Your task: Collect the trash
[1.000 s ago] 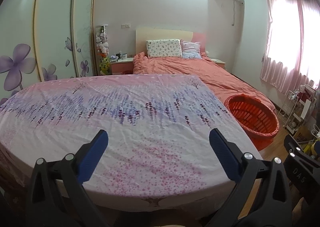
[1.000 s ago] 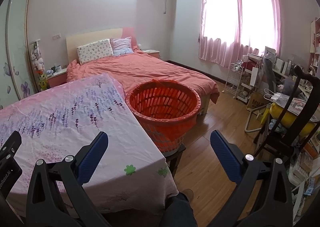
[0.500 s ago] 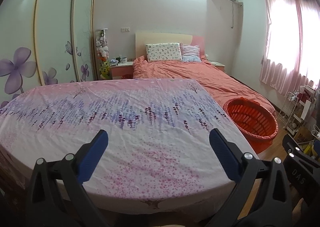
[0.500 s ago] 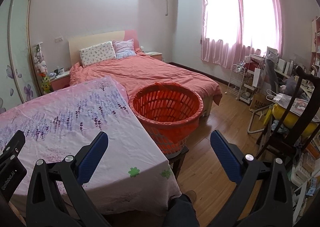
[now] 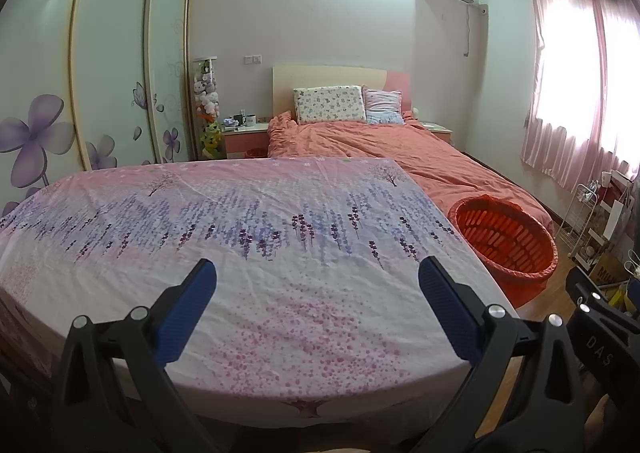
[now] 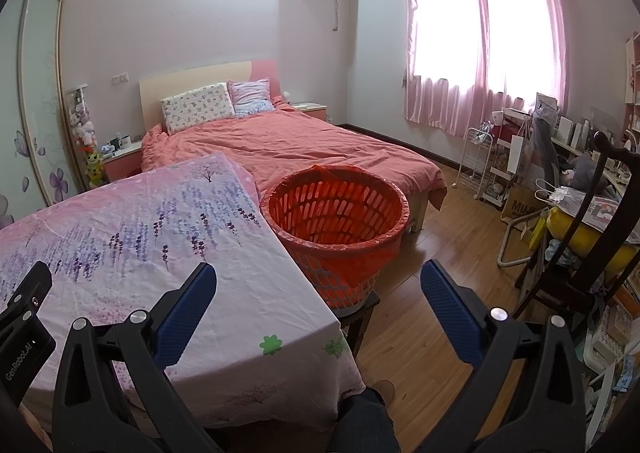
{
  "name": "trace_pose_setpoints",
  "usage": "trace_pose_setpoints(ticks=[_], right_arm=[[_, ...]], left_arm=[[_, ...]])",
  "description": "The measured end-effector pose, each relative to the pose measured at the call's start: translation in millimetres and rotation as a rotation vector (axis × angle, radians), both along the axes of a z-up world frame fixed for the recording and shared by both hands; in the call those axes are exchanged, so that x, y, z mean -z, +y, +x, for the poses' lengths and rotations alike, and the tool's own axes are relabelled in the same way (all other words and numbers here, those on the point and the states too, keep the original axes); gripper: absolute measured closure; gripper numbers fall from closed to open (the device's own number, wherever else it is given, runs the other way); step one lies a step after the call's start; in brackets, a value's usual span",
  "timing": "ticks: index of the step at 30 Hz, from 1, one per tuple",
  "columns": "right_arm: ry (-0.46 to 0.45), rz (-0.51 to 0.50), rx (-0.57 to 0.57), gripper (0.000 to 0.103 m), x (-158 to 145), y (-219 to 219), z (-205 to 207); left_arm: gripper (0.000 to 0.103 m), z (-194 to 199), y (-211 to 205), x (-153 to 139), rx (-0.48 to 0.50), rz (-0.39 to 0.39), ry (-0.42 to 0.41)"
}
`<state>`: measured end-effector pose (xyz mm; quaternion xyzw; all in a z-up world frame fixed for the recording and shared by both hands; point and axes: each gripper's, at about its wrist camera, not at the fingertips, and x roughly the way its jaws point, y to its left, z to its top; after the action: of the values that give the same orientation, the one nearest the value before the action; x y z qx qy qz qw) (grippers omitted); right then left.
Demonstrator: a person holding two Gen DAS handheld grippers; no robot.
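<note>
**A:** Where's the trash, then?

**B:** None shows. The flowered cloth (image 5: 256, 253) on the table is bare in both views. The nearest task thing is the orange basket (image 6: 336, 229), lined with a thin red bag, standing just beside the table's right edge on what looks like a low dark stool (image 6: 362, 309).

**A:** Anything in the basket?

**B:** The slatted walls and the part of the floor that shows look empty, but the near rim hides some of the bottom from the right wrist view, so I can't swear to it.

**A:** And the claws?

**B:** The left gripper (image 5: 316, 293) hangs over the near part of the cloth, blue pads (image 5: 188, 313) spread wide, nothing between them. The right gripper (image 6: 320, 295) is likewise spread and empty, out past the table's corner, looking towards the basket and the wooden floor (image 6: 432, 253).

**A:** So what's the step?

**B:** My guess is searching, or the job is just finished. To do it well: sweep the cameras beyond the basket, over the cluttered desk (image 6: 580, 189) and the floor, keeping the jaws wide. Approach any scrap from above, so the cloth isn't pinched with it.

**A:** Risks?

**B:** The basket looks lightly perched; a knock might tip it.
</note>
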<state>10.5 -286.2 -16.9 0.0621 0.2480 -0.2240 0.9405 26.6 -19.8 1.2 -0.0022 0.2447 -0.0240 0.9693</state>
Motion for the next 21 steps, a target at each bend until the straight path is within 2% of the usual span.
trace_pose_setpoints(ticks=[21], right_arm=[[0.001, 0.001, -0.001, 0.002, 0.4, -0.2, 0.0]], left_arm=[[0.004, 0.5, -0.7, -0.8, 0.001, 0.0, 0.001]])
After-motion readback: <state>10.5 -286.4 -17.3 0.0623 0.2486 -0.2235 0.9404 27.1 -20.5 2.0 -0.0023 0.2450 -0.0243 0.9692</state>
